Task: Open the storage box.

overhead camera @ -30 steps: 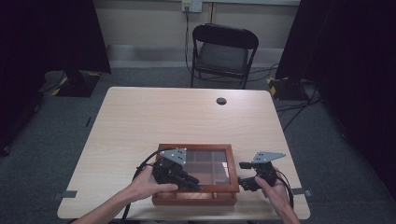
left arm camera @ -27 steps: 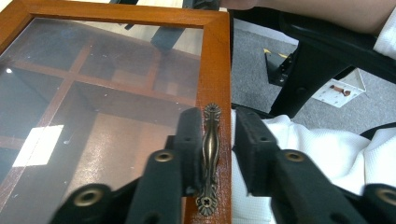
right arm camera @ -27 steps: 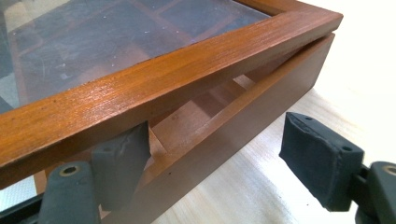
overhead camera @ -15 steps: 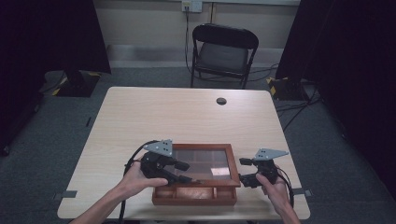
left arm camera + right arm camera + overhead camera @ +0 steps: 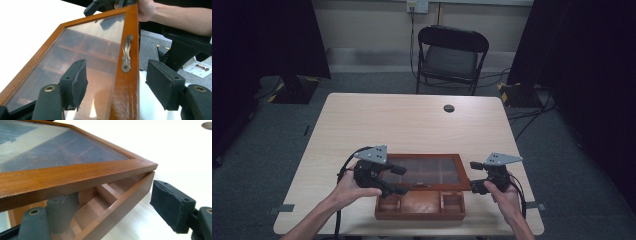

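- Left gripper (image 5: 398, 180): held in the person's left hand (image 5: 349, 187) at the near-left part of the table (image 5: 362, 125). Jaws are parted wide and straddle the front rail of the glass lid (image 5: 424, 171); in the left gripper view the rail runs up between the two pads (image 5: 77, 81) without either pad visibly pressing on it. Nothing is clamped.
- Glass lid: wooden frame with a glass pane, raised at its front edge and tilted up off the wooden box (image 5: 419, 204). A brass handle (image 5: 126, 57) sits on the front rail, just ahead of the left gripper's jaws.
- Wooden box: stands at the near edge of the table, between the two grippers. Its front row of compartments lies uncovered below the lifted lid; the dividers farther back show through the pane.
- Right gripper (image 5: 477, 176): held in the person's right hand (image 5: 504, 195), at the right-hand corner of the box. Jaws spread open; in the right gripper view one pad (image 5: 62, 210) sits inside the box under the lid, the other (image 5: 172, 205) stands outside the box wall, clear of it. No grip on anything.
- Far side of table: a small dark round disc (image 5: 449, 108), well apart from the box.
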`<state>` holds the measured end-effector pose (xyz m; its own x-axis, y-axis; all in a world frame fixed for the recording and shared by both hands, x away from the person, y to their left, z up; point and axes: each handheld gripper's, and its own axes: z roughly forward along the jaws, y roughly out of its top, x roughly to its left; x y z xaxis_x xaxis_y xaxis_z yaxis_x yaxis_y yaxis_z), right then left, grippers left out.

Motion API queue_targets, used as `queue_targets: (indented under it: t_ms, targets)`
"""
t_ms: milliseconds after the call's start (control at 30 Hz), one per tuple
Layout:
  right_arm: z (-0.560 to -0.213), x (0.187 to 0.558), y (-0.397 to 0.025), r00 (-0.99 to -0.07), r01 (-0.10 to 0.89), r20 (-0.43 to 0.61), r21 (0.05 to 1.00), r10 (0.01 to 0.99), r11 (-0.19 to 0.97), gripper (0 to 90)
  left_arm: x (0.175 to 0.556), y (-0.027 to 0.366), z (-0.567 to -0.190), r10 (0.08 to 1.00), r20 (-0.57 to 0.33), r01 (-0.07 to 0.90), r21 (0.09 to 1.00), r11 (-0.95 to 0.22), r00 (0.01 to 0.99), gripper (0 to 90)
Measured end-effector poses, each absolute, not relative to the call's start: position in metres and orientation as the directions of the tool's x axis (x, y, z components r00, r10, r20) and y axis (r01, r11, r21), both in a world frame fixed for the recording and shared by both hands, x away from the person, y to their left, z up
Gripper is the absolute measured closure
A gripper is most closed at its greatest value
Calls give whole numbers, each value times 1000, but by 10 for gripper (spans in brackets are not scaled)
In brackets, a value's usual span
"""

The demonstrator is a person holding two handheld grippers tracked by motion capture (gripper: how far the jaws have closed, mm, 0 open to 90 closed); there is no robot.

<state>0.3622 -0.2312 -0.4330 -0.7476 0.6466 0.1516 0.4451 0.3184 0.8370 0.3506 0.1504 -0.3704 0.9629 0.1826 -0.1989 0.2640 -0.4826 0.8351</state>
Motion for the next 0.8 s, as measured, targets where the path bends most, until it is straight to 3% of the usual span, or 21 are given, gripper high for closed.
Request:
queue_targets:
  t_ms: [167, 233, 400, 800]
  targets:
    - [-427, 366, -231, -738, 446, 160, 845, 655, 296, 224, 351, 155, -367, 204, -189, 265, 848, -460, 961, 310]
    - [-424, 367, -231, -733, 440, 157, 852, 662, 285, 247, 349, 159, -364, 213, -163, 244, 864, -440, 963, 399]
    - [-421, 370, -231, -726, 439, 162, 857, 668, 270, 244, 353, 169, -359, 236, -171, 258, 872, -415, 957, 370]
    - [-410, 379, -227, -731, 434, 190, 871, 655, 232, 255, 360, 182, -363, 308, -144, 260, 888, -379, 940, 443]
